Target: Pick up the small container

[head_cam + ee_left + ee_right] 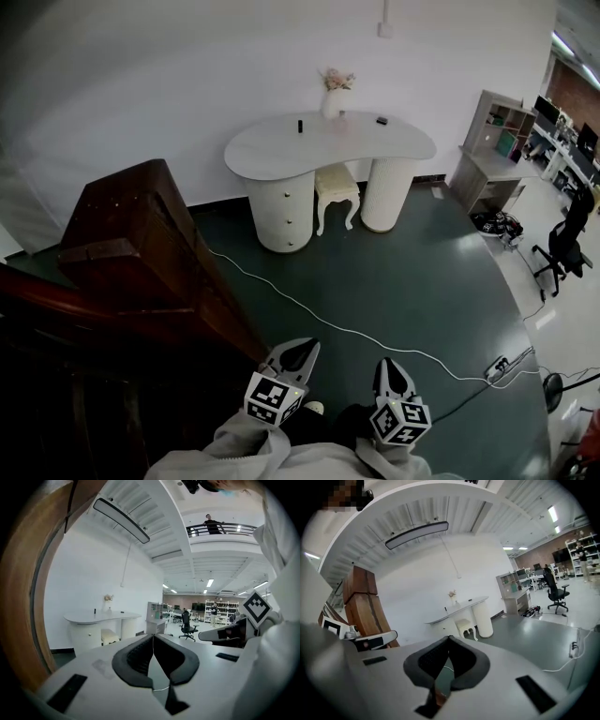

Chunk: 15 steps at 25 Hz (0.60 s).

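A white curved desk (328, 145) stands far off against the wall. On it are a small dark upright item (300, 125), a small dark flat item (382, 120) and a vase of flowers (334, 97). Which of them is the container I cannot tell. Both grippers hang low by the person's body, far from the desk. My left gripper (307, 346) is shut with nothing between its jaws, and my right gripper (386, 364) is also shut and empty. The left gripper view shows the desk (103, 617) beyond the closed jaws; the right gripper view shows it (459, 609) too.
A white stool (337, 190) sits under the desk. A dark wooden stair structure (141, 244) rises at the left. A white cable (328, 319) crosses the dark floor to a power strip (497, 367). A shelf unit (492, 141) and an office chair (567, 248) stand at the right.
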Available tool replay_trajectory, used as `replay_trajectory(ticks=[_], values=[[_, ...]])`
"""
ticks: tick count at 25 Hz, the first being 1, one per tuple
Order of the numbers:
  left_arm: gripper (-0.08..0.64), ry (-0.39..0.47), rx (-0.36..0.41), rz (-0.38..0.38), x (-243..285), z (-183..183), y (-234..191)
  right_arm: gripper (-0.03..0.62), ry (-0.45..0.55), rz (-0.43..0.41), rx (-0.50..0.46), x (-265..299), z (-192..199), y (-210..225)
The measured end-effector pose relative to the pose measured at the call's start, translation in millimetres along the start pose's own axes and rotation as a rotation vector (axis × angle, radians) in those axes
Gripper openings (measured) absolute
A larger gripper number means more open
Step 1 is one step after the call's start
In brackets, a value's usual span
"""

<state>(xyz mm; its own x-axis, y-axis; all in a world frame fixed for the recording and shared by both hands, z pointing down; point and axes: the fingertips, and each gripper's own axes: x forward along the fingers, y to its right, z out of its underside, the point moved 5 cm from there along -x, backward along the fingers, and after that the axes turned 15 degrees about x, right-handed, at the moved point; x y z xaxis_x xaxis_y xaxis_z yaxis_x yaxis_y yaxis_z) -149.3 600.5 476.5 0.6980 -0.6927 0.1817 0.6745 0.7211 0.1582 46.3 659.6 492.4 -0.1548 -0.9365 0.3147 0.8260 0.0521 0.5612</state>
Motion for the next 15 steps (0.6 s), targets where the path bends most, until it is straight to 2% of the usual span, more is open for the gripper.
replay_trajectory(ticks=[10, 15], values=[[0.015, -0.015, -0.011, 0.045, 17.8, 0.4, -12.0, 0.049, -0.009, 0.03, 0.02, 19.2, -6.3, -0.5], [0.015, -0.026, -0.019, 0.029, 33.7, 0.8, -25.5, 0.049, -0.032, 0.02, 0.017, 43.5, -14.7, 2.8]])
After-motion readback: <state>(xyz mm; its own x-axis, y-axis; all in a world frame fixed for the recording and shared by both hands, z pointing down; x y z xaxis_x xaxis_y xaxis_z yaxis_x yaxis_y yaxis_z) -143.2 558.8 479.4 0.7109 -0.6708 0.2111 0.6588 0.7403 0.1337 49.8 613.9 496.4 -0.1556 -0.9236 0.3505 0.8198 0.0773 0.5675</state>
